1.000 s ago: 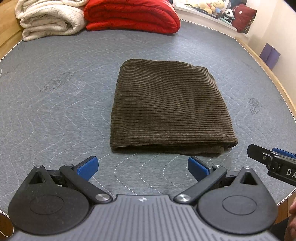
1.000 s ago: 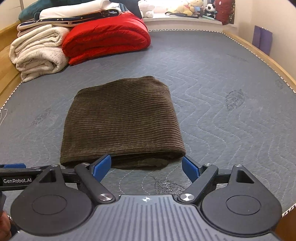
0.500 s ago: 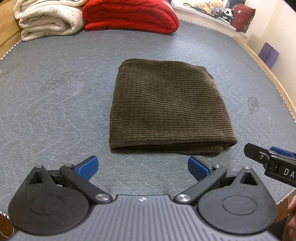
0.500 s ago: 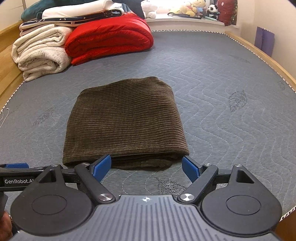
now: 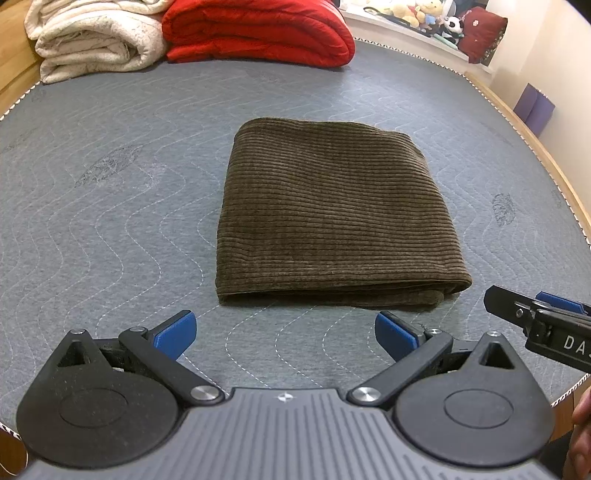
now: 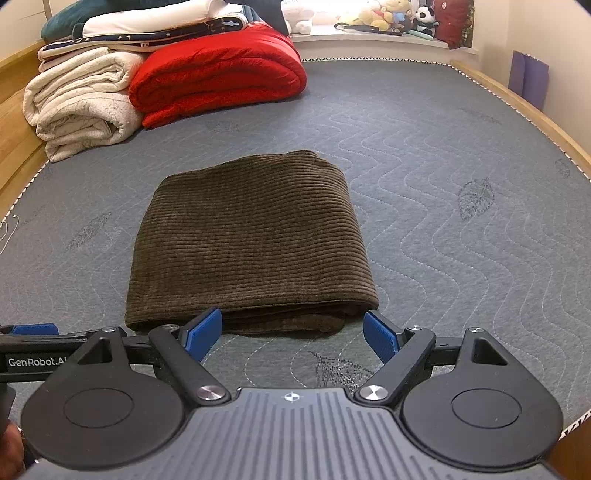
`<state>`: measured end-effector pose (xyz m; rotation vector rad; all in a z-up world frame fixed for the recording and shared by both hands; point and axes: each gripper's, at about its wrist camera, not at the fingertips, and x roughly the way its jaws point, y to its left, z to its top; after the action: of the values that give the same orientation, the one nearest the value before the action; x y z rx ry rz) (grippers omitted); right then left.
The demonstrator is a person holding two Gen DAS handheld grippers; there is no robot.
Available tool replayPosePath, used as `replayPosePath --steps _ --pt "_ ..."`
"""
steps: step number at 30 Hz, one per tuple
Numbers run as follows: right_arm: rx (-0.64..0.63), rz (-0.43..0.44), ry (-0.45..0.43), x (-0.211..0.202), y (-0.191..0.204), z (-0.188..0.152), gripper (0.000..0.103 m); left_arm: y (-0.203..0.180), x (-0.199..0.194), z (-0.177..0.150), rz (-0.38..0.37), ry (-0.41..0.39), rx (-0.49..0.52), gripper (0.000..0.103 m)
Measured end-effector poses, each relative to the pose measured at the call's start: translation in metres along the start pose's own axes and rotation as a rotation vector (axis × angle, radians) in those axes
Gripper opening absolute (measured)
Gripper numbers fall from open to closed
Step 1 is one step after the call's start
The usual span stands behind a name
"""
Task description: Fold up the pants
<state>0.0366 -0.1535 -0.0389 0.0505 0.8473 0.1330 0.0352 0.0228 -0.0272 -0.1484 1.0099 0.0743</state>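
Note:
The brown corduroy pants (image 5: pixel 332 214) lie folded into a flat rectangle on the grey quilted mattress (image 5: pixel 110 221); they also show in the right wrist view (image 6: pixel 251 240). My left gripper (image 5: pixel 284 332) is open and empty, just short of the pants' near edge. My right gripper (image 6: pixel 293 334) is open and empty, close to the near edge, its left fingertip (image 6: pixel 203 328) overlapping that edge in view. The right gripper's finger shows at the right of the left wrist view (image 5: pixel 535 317).
A red folded quilt (image 6: pixel 218 74) and a cream folded blanket (image 6: pixel 81 103) lie at the far left of the mattress. A wooden bed frame (image 6: pixel 517 107) runs along the right. Plush toys (image 6: pixel 391 14) sit on a far shelf.
Both grippers have drawn back and risen slightly from the folded pants. The jaws stay open. The pants have not moved.

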Motion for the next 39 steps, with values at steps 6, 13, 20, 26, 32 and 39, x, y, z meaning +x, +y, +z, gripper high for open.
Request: replayPosePath --steps 6,13,20,26,32,39 --pt "0.000 0.003 0.000 -0.0001 -0.0006 0.0000 0.085 -0.0011 -0.0006 -0.0003 -0.003 -0.002 0.004 0.103" --pt "0.002 0.002 0.003 0.0012 -0.0002 -0.0006 0.085 -0.0011 -0.0012 0.0000 -0.004 -0.003 0.009 0.103" --pt "0.000 0.003 0.005 0.0014 -0.0011 -0.0004 0.085 -0.0008 -0.0016 0.0001 -0.009 -0.005 0.013 0.103" --pt "-0.001 0.004 0.008 0.0020 -0.0024 -0.0007 0.085 -0.0006 -0.0017 0.0002 -0.007 -0.005 0.016 0.103" --pt "0.001 0.006 0.009 0.0025 -0.0023 -0.0011 0.085 -0.0009 -0.0016 0.0004 -0.011 -0.005 0.019 0.103" --pt "0.003 0.005 0.009 0.0025 -0.0019 -0.0007 0.085 -0.0012 -0.0020 0.0001 -0.013 -0.008 0.022 0.103"
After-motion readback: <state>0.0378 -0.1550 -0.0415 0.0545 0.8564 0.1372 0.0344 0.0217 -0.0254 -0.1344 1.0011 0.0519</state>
